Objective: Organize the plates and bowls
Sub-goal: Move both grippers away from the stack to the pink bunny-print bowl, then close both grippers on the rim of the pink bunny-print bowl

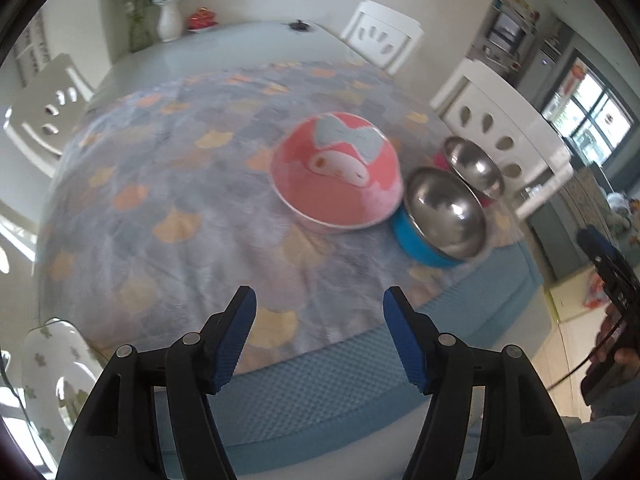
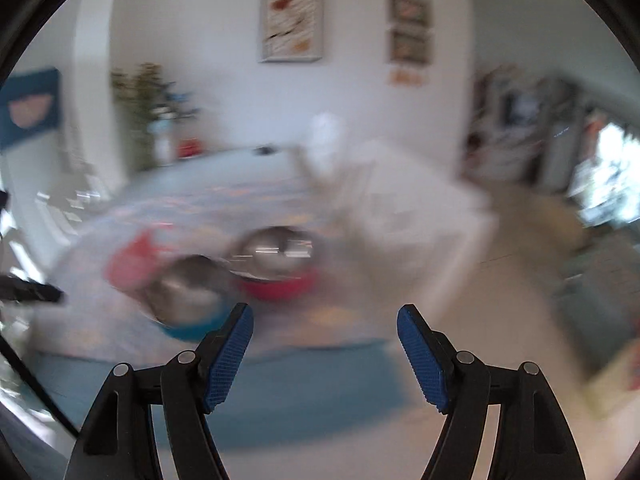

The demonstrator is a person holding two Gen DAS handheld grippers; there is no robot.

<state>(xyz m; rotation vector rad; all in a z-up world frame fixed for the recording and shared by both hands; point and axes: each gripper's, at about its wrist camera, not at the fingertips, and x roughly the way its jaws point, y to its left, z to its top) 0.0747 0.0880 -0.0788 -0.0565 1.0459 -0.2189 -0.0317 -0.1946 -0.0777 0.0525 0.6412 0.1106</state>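
Both tools released, nothing between the jaws: left tool (image 1: 319, 304), right tool (image 2: 325, 316). Pink bowl (image 1: 336, 178) ahead of left tool on counter (image 1: 160, 200); blue-sided steel bowl (image 1: 442, 218) just right, second steel bowl (image 1: 474, 166) behind.

The left gripper (image 1: 320, 336) hangs over the near edge of the bench (image 1: 320, 380), its blue-padded jaws standing apart with nothing between them. Ahead of it lies a grey cloth (image 1: 160, 184) with orange patches. Beyond the gripper and a little to its right sits a pink bowl (image 1: 336, 188) with a cartoon face and a pale bow. Just right of that bowl is a steel bowl with a blue outside (image 1: 440, 220), touching or nearly touching it. Behind that one a second steel bowl with a red outside (image 1: 474, 166) stands tilted. Far right, level with the gripper, a hand (image 1: 624, 356) holds the other gripper (image 1: 608, 264), whose jaws cannot be made out. White chairs (image 1: 504, 132) ring the bench.
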